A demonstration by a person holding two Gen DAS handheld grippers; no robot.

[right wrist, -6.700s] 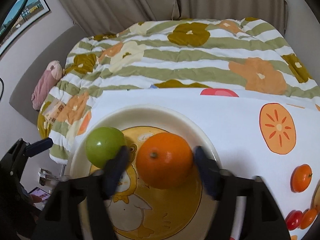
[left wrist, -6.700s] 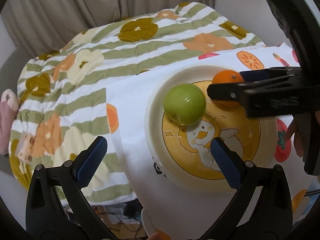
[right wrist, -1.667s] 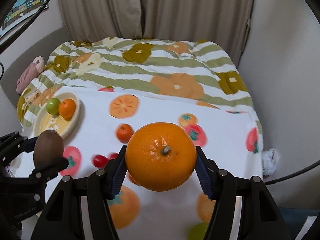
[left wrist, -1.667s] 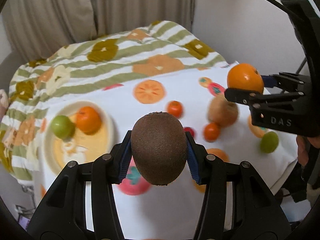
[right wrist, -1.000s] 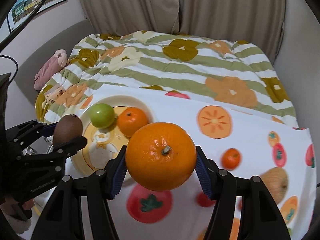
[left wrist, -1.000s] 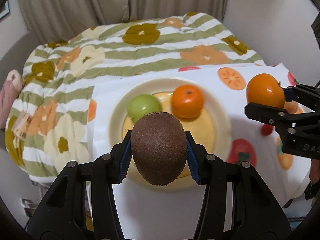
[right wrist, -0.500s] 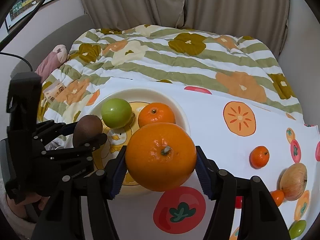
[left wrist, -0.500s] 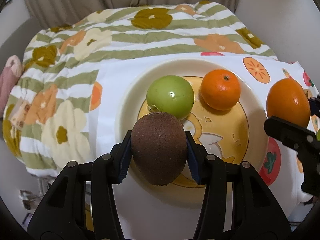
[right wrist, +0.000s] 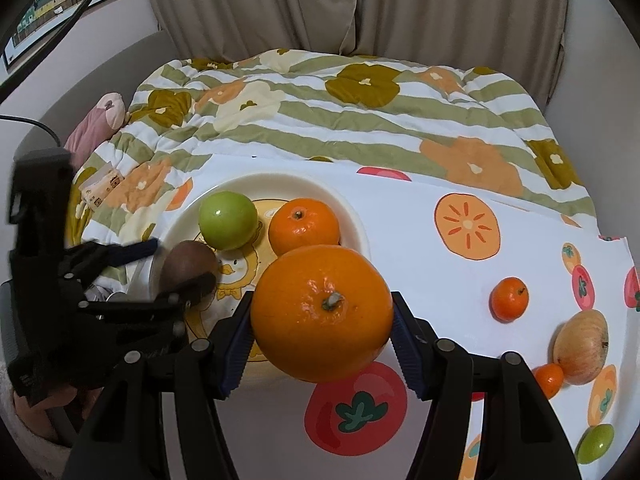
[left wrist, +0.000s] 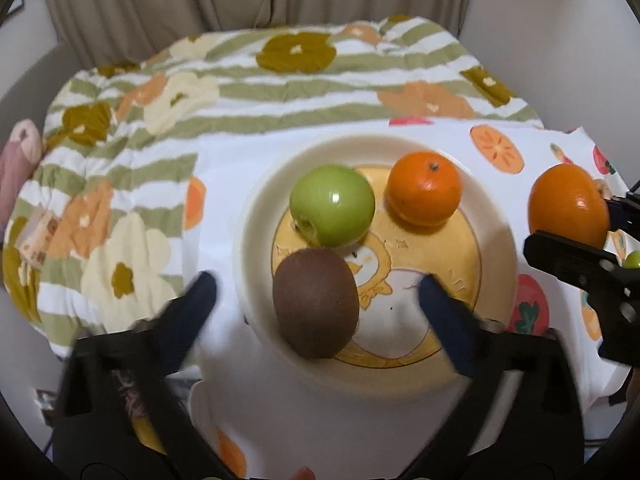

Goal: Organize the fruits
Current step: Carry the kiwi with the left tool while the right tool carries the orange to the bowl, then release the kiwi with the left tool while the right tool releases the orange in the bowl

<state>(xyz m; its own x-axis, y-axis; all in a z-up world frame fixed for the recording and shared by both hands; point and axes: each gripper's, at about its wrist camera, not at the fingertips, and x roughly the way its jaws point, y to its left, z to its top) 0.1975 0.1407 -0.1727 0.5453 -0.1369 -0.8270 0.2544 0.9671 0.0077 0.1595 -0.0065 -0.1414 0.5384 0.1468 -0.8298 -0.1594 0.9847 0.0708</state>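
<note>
Kiwi (left wrist: 316, 304) released onto plate (left wrist: 256, 216), left gripper (left wrist: 316, 296) jaws opening

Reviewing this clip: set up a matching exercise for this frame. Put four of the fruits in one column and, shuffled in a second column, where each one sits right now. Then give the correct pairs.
Fruits
1. kiwi
2. green apple
3. large orange
4. red-yellow apple

Places
A. on the fruit-print cloth, outside the plate
B. clamped in the right claw
C. at the plate's near edge, between the left claw's opening pads, which no longer touch it
D. on the plate's far side, beside the small orange

Pairs: 1-C, 2-D, 3-B, 4-A
</note>
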